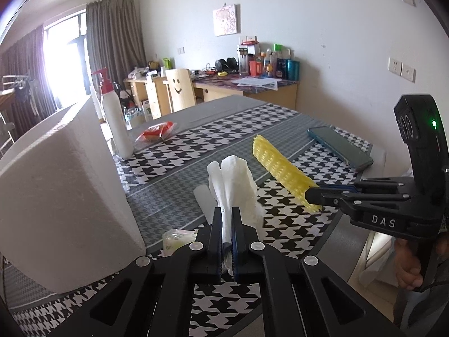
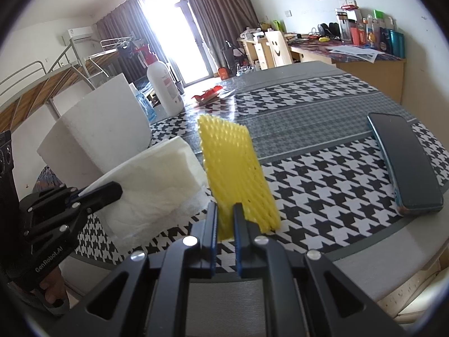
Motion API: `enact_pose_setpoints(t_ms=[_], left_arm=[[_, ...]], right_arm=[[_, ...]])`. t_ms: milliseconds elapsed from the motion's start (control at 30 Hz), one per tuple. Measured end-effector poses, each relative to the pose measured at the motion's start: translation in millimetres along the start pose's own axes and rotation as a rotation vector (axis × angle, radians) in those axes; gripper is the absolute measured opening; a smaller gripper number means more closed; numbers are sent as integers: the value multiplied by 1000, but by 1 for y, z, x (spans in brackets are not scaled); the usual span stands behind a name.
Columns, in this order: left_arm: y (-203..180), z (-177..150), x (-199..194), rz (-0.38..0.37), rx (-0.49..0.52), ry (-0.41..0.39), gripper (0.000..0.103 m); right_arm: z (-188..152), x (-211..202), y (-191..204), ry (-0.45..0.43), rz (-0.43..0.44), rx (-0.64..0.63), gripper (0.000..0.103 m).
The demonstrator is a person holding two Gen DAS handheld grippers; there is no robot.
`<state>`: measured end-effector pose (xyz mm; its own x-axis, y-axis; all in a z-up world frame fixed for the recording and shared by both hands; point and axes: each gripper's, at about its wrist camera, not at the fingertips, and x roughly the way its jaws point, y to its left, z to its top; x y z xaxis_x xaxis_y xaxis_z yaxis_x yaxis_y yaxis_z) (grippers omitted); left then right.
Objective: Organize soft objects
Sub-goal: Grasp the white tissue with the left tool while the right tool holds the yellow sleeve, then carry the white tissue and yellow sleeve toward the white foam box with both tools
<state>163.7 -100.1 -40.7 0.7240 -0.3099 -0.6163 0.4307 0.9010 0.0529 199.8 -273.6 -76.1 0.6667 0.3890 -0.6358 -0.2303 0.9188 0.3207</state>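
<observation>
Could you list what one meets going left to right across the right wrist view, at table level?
Left gripper → white foam sheet → yellow foam net held in the right gripper → dark phone.

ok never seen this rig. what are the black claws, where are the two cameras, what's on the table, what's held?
No robot: a person holds a two-finger gripper in each hand, with a fisheye camera on each looking along its fingers. The left view shows the left gripper shut on a white foam sheet. The right view shows the right gripper shut on a yellow foam net. On the houndstooth table lie a large white foam block, a pump bottle, a red packet and a phone.
</observation>
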Motion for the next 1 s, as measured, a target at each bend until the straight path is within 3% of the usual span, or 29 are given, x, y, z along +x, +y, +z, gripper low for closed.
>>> enact_pose_setpoints(t_ms=[433, 1000], left_arm=[[19, 8, -26, 7, -53, -81, 5], [29, 11, -40, 31, -86, -115, 5]], right_arm=[[4, -14, 19, -46, -9, -40, 13], [11, -27, 39, -93, -17, -82, 13]])
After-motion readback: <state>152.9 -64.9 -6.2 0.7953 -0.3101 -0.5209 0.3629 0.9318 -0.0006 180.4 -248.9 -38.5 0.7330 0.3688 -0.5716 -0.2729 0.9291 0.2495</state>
